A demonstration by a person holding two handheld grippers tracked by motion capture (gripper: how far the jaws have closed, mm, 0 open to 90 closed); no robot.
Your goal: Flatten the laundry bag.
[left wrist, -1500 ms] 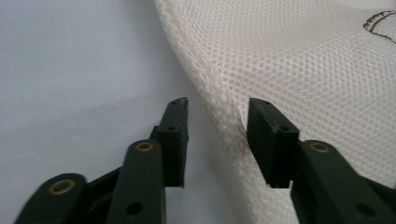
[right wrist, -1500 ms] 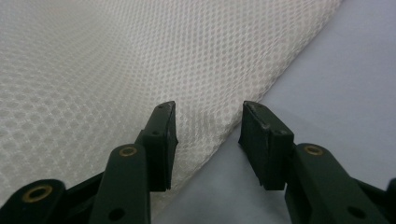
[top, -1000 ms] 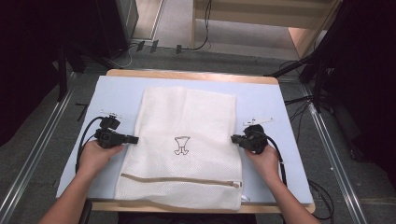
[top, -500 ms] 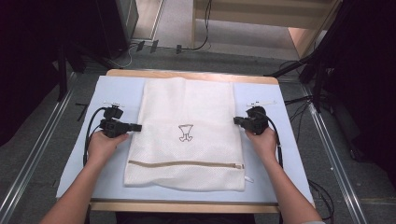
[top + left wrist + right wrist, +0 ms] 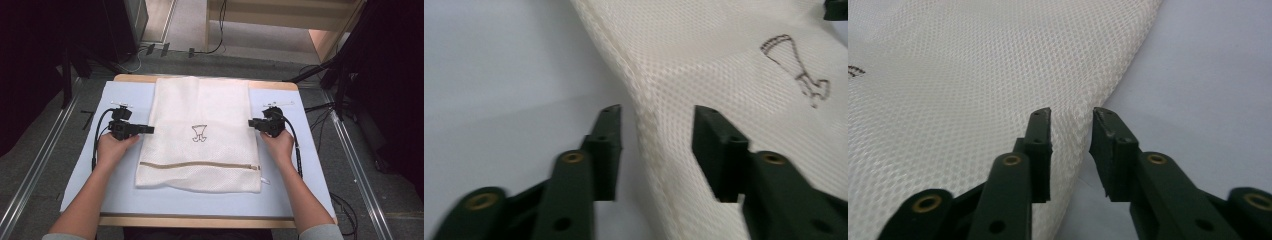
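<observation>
White mesh bag flat, its edges between parted jaws of left hand-held gripper and right hand-held gripper.

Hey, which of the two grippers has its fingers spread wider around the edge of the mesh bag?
The left gripper: its fingers stand clearly wider apart across the mesh bag edge than the right gripper.

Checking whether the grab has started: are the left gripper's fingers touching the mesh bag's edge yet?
Cannot tell. In the left gripper view the open fingers straddle the mesh bag at its edge, but blur hides whether either one presses the fabric.
</observation>
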